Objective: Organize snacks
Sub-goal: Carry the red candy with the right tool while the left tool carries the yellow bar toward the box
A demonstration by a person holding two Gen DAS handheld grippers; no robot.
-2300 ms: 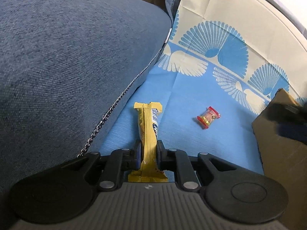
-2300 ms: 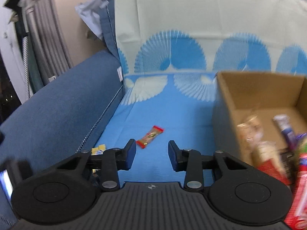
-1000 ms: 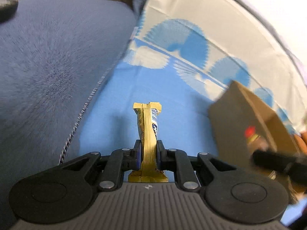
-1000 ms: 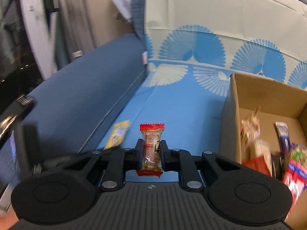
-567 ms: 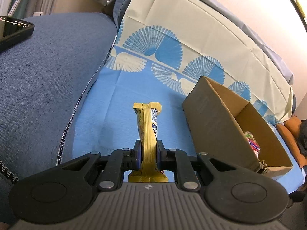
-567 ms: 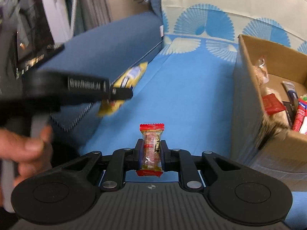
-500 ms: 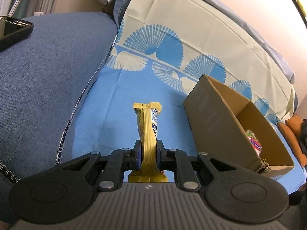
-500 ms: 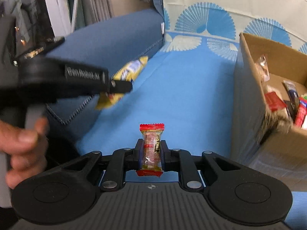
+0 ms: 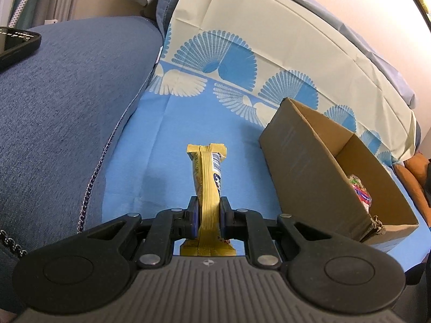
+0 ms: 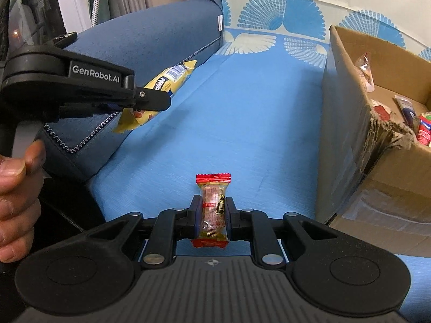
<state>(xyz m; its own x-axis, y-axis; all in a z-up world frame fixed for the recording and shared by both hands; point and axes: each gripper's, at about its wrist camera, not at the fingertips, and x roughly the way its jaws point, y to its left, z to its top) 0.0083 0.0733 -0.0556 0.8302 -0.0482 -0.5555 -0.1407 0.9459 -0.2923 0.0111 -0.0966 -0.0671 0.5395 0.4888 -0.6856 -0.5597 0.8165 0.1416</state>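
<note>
- The left gripper has its fingers clamped on a yellow snack bar — the wrapper stands up between the pads, above the blue sofa cover.
- In the right wrist view that same gripper shows from the side, a hand on its handle, the bar held clear of the seat beside the blue armrest.
- The right gripper has its fingers closed on a small red-ended candy packet, upright between the pads.
- An open cardboard box sits on the cover to the right — snack packets lie inside.
- A phone rests on the armrest.
</note>
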